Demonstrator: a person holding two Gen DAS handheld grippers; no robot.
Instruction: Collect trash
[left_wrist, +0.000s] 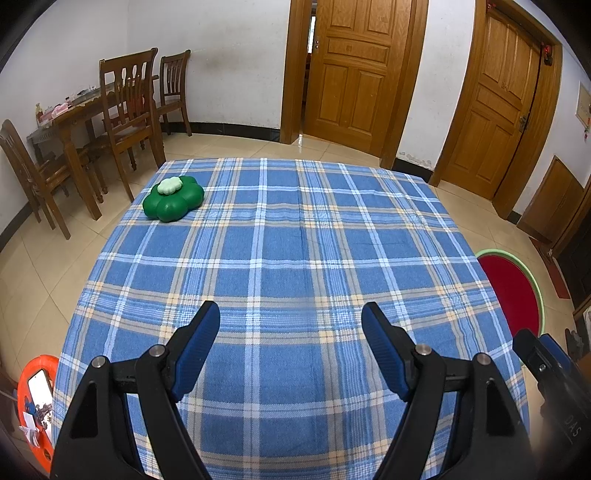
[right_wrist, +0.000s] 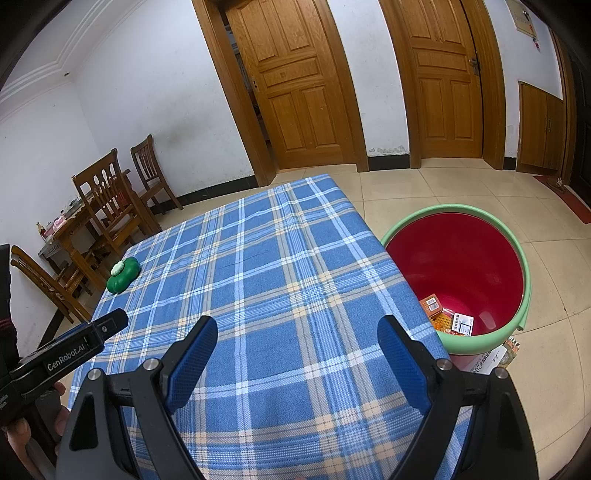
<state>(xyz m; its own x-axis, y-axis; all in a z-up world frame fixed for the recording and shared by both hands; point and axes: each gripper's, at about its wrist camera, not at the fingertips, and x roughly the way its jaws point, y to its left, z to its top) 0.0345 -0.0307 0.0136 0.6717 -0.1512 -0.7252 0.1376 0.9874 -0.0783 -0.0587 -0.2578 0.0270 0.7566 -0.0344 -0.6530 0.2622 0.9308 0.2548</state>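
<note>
My left gripper hangs open over the near part of the blue plaid tablecloth, nothing between its blue pads. My right gripper is open too, above the cloth near its right edge. A red bin with a green rim stands on the floor right of the table; several small boxes and packets lie in its bottom. In the left wrist view only part of the bin shows past the table edge. A green flower-shaped object sits on the table's far left corner, also in the right wrist view.
Wooden chairs and a dining table stand at the far left. Two wooden doors line the back wall. An orange object is on the floor at the near left. Papers lie on the floor by the bin.
</note>
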